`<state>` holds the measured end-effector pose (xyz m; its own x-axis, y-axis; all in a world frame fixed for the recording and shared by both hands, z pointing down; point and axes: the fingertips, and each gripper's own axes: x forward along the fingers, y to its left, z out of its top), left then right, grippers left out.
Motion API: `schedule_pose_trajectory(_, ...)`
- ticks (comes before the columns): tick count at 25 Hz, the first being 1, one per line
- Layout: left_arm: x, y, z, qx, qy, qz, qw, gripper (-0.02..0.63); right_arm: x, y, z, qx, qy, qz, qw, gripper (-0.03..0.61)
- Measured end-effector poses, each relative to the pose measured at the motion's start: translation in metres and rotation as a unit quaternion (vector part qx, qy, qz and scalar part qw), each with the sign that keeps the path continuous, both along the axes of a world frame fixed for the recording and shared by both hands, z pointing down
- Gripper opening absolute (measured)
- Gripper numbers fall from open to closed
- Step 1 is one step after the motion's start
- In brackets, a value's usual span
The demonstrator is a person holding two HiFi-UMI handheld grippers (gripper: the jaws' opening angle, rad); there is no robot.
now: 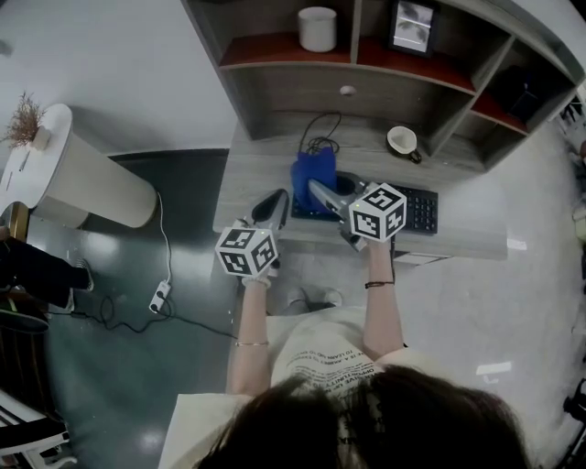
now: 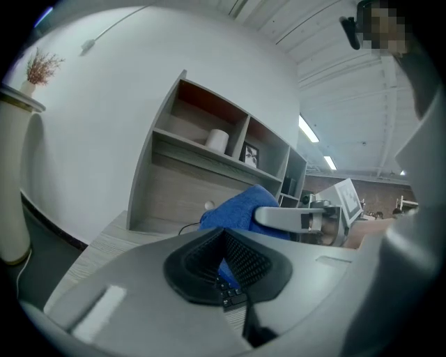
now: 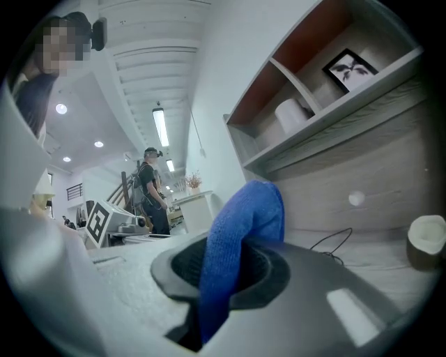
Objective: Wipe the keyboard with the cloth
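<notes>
A black keyboard [image 1: 417, 211] lies along the front of the grey desk [image 1: 265, 174]; its left part is hidden under the cloth and grippers. The blue cloth [image 1: 314, 174] stands up bunched over that left end, with my right gripper [image 1: 320, 193] shut on it. In the right gripper view the cloth [image 3: 240, 237] fills the jaws of the right gripper [image 3: 223, 273]. My left gripper [image 1: 277, 204] hovers just left of the cloth, jaws together and holding nothing. In the left gripper view a few keyboard keys [image 2: 228, 289] show below the left gripper [image 2: 224, 261], with the cloth [image 2: 237, 208] beyond.
A white cup [image 1: 403, 140] and a black cable [image 1: 320, 139] are on the desk behind the keyboard. The shelf above holds a white pot [image 1: 317, 27] and a picture frame [image 1: 412, 25]. A white round stand [image 1: 64, 179] and a power strip [image 1: 160, 295] are on the floor at left.
</notes>
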<state>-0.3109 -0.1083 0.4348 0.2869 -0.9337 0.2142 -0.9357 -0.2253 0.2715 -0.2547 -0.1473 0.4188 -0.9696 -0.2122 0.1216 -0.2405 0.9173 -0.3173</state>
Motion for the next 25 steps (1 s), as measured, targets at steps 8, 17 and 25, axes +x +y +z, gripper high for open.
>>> schedule_pose_trajectory(8, 0.014, 0.001, -0.012, 0.025, -0.015, -0.005, 0.9996, 0.002, 0.012, 0.001, -0.01, 0.025, -0.008, -0.009, 1.0, 0.058)
schedule_pose_trajectory(17, 0.009, 0.003, -0.022, 0.035, -0.024, -0.01, 0.999, 0.002, 0.008, 0.002, -0.015, 0.038, -0.003, -0.017, 0.999, 0.058)
schedule_pose_trajectory(25, 0.008, 0.005, -0.027, 0.039, -0.028, -0.011, 0.9988, 0.002, 0.012, 0.001, -0.018, 0.039, -0.004, -0.014, 0.999, 0.058)
